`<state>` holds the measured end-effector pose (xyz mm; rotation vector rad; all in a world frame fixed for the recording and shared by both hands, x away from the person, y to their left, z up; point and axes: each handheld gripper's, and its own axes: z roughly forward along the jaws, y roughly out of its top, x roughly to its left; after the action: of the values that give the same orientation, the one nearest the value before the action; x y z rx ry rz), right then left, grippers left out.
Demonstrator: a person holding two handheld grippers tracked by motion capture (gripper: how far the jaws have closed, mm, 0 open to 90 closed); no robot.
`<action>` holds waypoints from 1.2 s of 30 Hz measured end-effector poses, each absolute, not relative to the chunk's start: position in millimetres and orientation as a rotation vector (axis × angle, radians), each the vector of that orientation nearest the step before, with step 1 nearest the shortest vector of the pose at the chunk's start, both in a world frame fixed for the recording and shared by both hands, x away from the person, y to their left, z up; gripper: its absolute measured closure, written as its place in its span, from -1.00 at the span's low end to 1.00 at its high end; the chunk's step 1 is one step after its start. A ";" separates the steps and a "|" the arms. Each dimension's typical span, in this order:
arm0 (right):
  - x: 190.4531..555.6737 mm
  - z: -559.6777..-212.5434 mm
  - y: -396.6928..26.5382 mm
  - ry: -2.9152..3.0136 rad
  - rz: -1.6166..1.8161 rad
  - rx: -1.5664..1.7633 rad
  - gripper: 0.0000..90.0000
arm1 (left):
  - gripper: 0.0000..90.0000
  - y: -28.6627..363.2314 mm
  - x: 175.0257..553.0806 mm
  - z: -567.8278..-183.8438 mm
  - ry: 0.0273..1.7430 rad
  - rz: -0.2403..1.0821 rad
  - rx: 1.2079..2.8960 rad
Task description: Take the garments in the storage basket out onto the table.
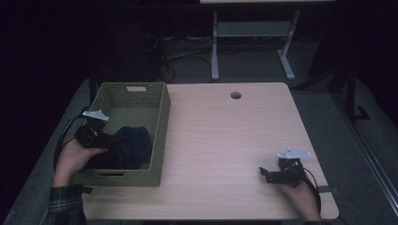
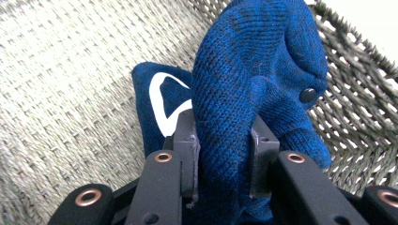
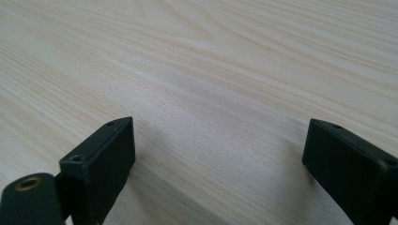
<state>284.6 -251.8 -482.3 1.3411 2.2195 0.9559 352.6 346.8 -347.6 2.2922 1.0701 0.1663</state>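
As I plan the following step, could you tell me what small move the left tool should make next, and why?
Probably a short lift straight up. The left tool is shut on a fold of the blue knitted garment, which lies inside the woven basket; rising clears its walls before moving toward the bare table.

A light wooden table (image 1: 225, 140) with rounded corners sits under dim light, its grain running across the top. A small round hole (image 1: 235, 95) lies near the far edge, toward the middle. Grey floor (image 1: 328, 112) surrounds it. Beyond the far edge stand the white metal legs of another desk (image 1: 215, 51), with dark cables (image 1: 183, 54) tangled on the floor beside them
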 end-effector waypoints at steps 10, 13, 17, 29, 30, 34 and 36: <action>284.6 -482.3 -251.8 2.219 0.956 1.340 -0.79 | 0.59 357.5 345.9 -330.4 1.076 0.228 2.193; 284.6 -482.3 -251.8 2.219 0.956 1.340 -0.79 | 0.60 361.1 342.9 -324.1 1.080 0.254 2.152; 284.6 -482.3 -251.8 2.219 0.956 1.341 -0.79 | 0.60 365.4 338.9 -315.1 1.070 0.278 2.116; 284.5 -482.3 -251.8 2.220 0.957 1.341 -0.79 | 0.62 364.5 339.2 -288.7 1.047 0.345 2.080; 284.5 -482.3 -251.8 2.220 0.957 1.341 -0.79 | 0.62 364.3 339.3 -286.2 1.045 0.350 2.073; 284.5 -482.2 -251.8 2.221 0.958 1.340 -0.79 | 0.63 363.3 339.3 -275.2 1.030 0.373 2.057; 284.3 -482.2 -251.6 2.220 0.958 1.345 -0.79 | 0.63 361.9 339.4 -270.2 1.022 0.381 2.052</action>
<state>284.3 -251.6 -482.2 1.3446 2.2197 0.9579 339.4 361.9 -270.2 2.0519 1.0222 0.3808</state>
